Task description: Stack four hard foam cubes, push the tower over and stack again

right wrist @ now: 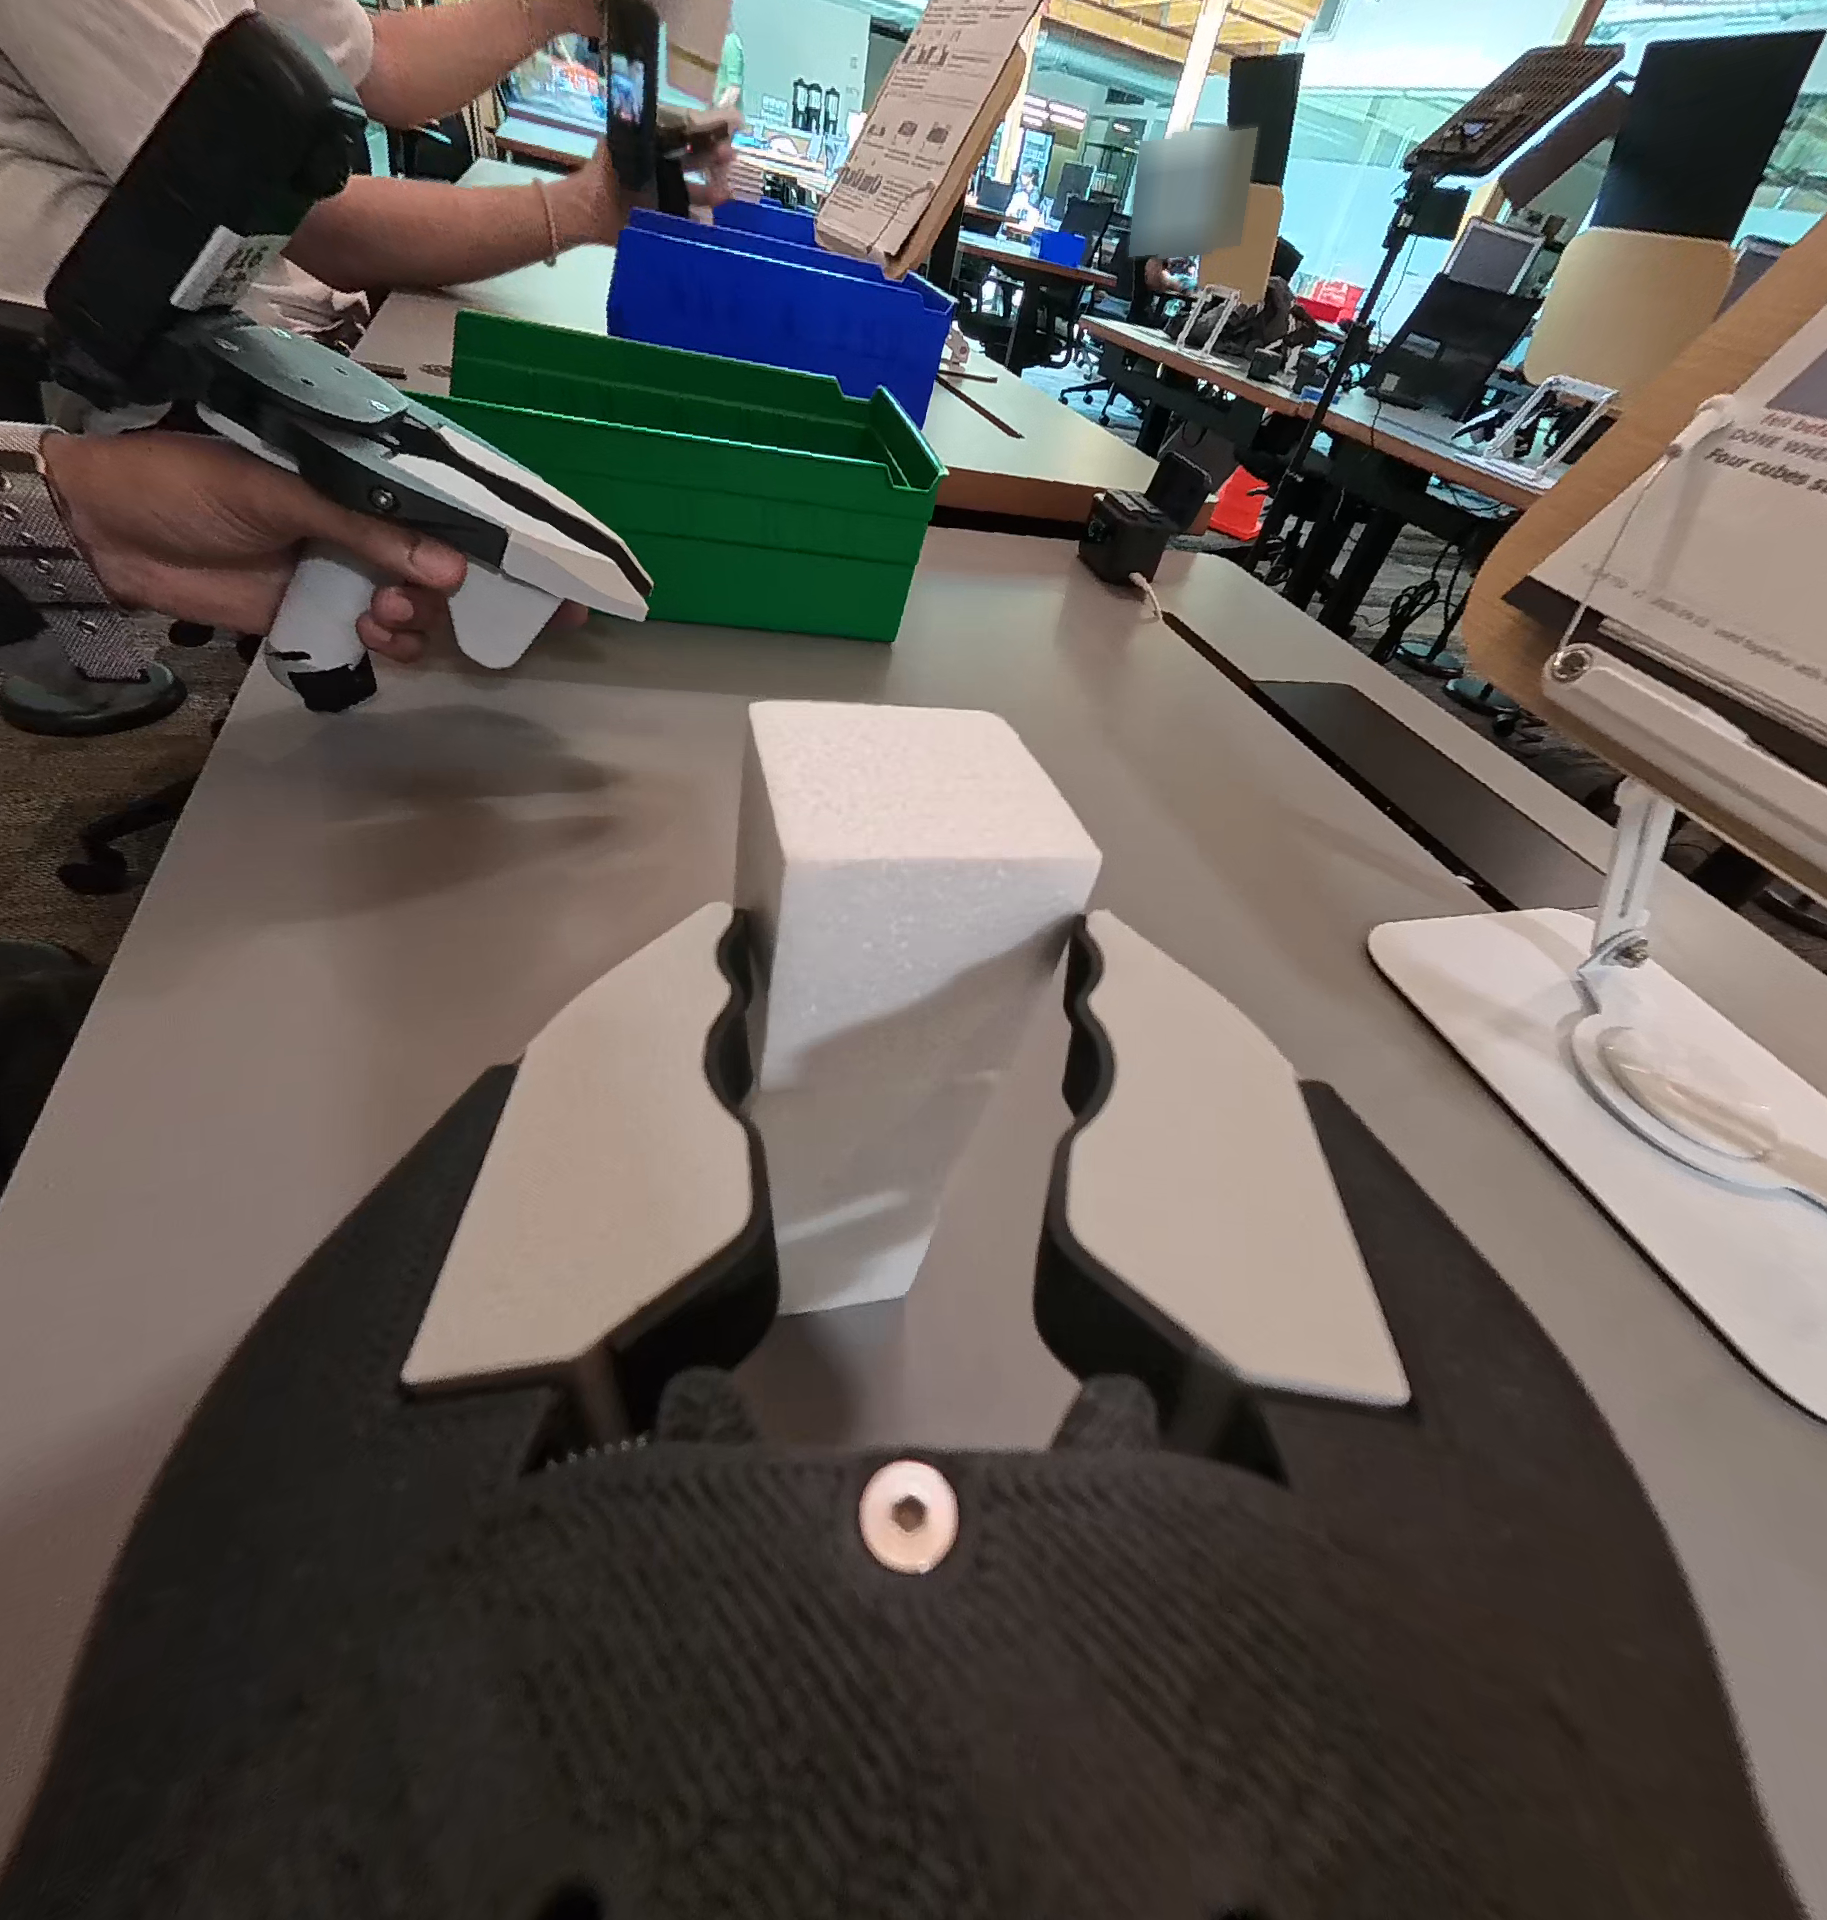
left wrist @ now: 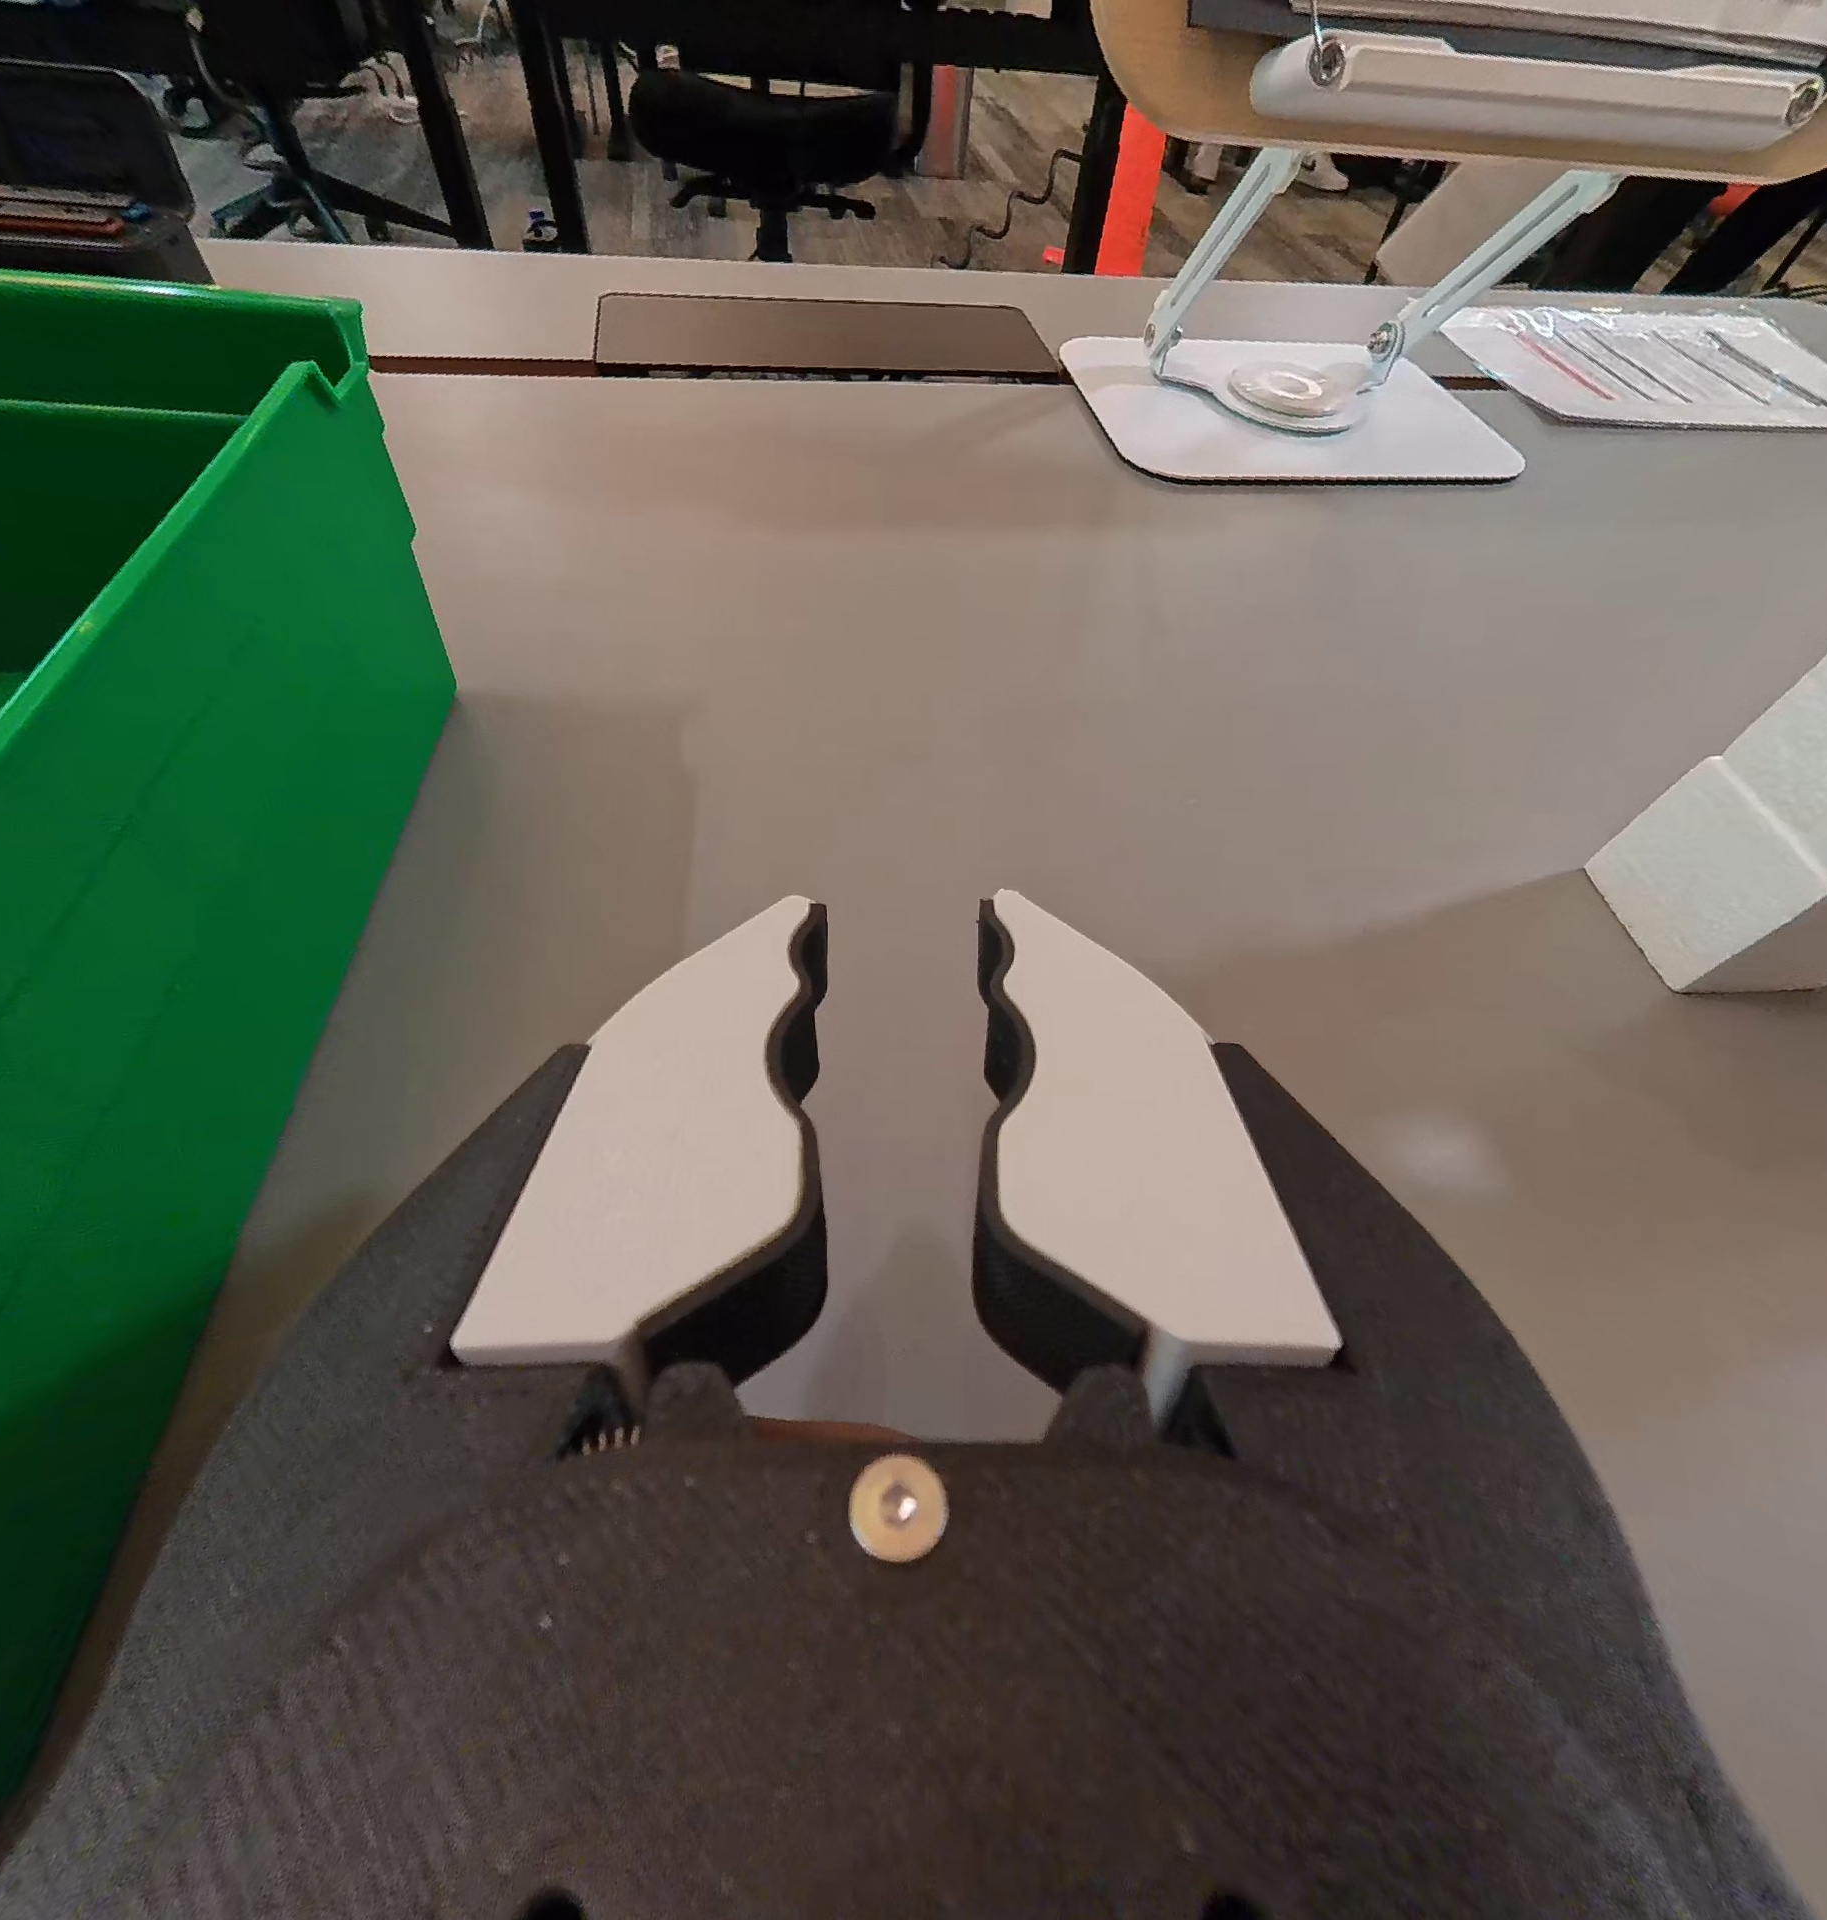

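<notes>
My right gripper (right wrist: 914, 935) is shut on a white foam block (right wrist: 888, 935); both fingers press its sides and the block sits tilted between them over the grey table (right wrist: 369, 935). The same block shows at the right edge of the left wrist view (left wrist: 1761, 852), tilted. My left gripper (left wrist: 904, 914) is open and empty, low over the table (left wrist: 888, 675), just right of a green bin (left wrist: 213, 727). In the right wrist view the left gripper (right wrist: 618, 582) is held in a hand in front of the green bin (right wrist: 701, 468).
A white document stand (right wrist: 1615, 1091) with a tilted board is at the right, also in the left wrist view (left wrist: 1293, 416). A clear bag with paper (left wrist: 1657, 364) lies behind it. A blue bin (right wrist: 774, 301) sits beyond the green one. A small black device (right wrist: 1127, 530) is at the table's far edge. The tips of one gripper are about 25 cm away from the tips of the other.
</notes>
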